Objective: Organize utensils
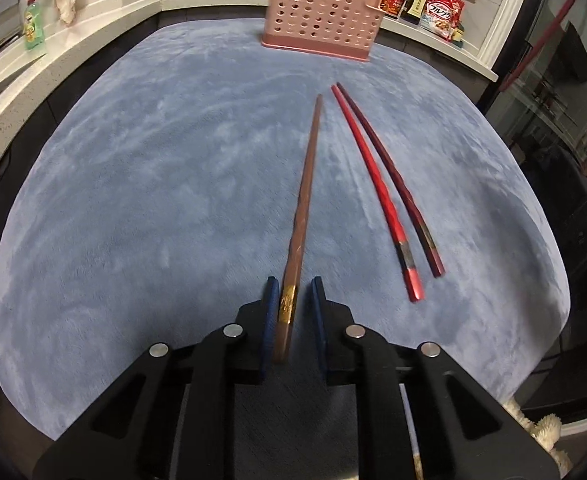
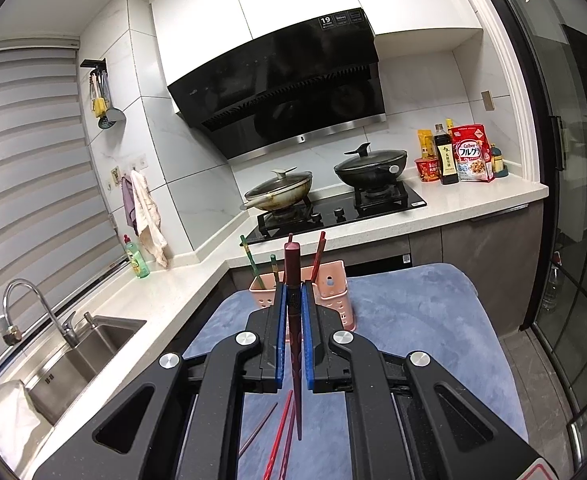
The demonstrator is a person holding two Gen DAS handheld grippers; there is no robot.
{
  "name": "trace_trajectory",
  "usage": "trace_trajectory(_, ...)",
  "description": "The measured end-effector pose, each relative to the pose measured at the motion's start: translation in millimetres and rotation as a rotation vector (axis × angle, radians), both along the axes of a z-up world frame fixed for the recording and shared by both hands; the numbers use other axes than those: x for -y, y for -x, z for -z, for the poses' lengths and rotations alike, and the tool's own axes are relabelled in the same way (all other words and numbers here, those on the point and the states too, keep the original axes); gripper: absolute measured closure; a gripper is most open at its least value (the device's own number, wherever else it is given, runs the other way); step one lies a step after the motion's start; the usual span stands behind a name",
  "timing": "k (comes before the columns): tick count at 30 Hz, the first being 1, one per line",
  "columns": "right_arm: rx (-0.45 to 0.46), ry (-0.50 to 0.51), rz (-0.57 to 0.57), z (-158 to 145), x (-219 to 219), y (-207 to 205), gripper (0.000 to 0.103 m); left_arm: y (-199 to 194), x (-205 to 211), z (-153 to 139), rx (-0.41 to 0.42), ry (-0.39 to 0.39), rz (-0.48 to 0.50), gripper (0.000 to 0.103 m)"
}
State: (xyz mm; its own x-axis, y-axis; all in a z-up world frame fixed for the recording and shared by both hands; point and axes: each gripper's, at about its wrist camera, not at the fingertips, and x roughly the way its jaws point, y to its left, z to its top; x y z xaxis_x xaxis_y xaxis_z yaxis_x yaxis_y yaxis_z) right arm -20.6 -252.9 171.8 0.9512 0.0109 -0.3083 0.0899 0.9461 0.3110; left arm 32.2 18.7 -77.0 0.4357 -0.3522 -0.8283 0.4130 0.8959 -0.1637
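Note:
In the left wrist view a brown chopstick (image 1: 307, 200) lies on the blue mat (image 1: 133, 200), its gold-banded end between the fingers of my left gripper (image 1: 293, 284), which stand slightly apart around it. A red chopstick (image 1: 373, 188) and a dark maroon chopstick (image 1: 393, 184) lie to its right. The pink perforated holder (image 1: 325, 16) stands at the mat's far edge. In the right wrist view my right gripper (image 2: 293, 288) is shut on a dark maroon chopstick (image 2: 293, 264), held upright in front of the pink holder (image 2: 333, 288), which holds several chopsticks.
A white counter wraps the back and left, with a sink (image 2: 73, 352), a green soap bottle (image 2: 135, 258), a stove with two pans (image 2: 333, 200), and sauce bottles and a cereal bag (image 2: 471, 154). A glass door (image 2: 573, 240) stands on the right.

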Motion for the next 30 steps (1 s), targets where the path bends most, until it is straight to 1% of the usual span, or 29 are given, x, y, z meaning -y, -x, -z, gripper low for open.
trace_trajectory(3,-0.001,-0.005,-0.002,0.3,-0.4,0.9,0.096,2.6,0.4,0.2,-0.004,0.001,-0.008,0.095)
trace_trajectory(6,-0.002,-0.002,-0.004,-0.2,-2.0,2.4,0.096,1.8,-0.5,-2.9,-0.021,0.016,-0.011,0.095)
trace_trajectory(9,-0.002,0.001,-0.004,-0.7,-2.4,2.4,0.096,1.5,0.7,-14.7,-0.003,0.024,-0.011,0.096)
trace_trajectory(12,-0.001,0.003,-0.002,-1.8,-2.5,3.8,0.096,-0.8,-0.4,-38.9,0.040,0.048,-0.015,0.096)
trace_trajectory(17,0.001,-0.001,0.003,-2.2,-0.7,2.2,0.096,-13.6,-6.6,-102.4,0.152,0.121,-0.041,0.096)
trace_trajectory(18,0.002,-0.004,0.002,-2.0,0.8,0.9,0.096,-16.6,-7.0,-110.9,0.166,0.129,-0.044,0.096)
trace_trajectory(20,0.003,-0.005,0.001,-1.8,0.9,0.0,0.096,-27.8,-8.7,-137.8,0.209,0.153,-0.054,0.096)
trace_trajectory(23,0.001,-0.003,0.000,-1.3,1.4,0.0,0.096,-43.3,-6.9,-168.8,0.261,0.181,-0.061,0.096)
trace_trajectory(25,-0.001,-0.001,0.001,-1.2,1.4,-1.2,0.096,-55.6,-2.9,-188.0,0.297,0.191,-0.065,0.096)
trace_trajectory(27,-0.009,-0.005,-0.001,0.0,4.5,-6.8,0.096,-67.2,2.0,-201.3,0.319,0.193,-0.071,0.096)
trace_trajectory(30,-0.023,-0.024,-0.011,1.2,11.8,-20.9,0.096,-86.5,11.8,-222.1,0.346,0.216,-0.072,0.096)
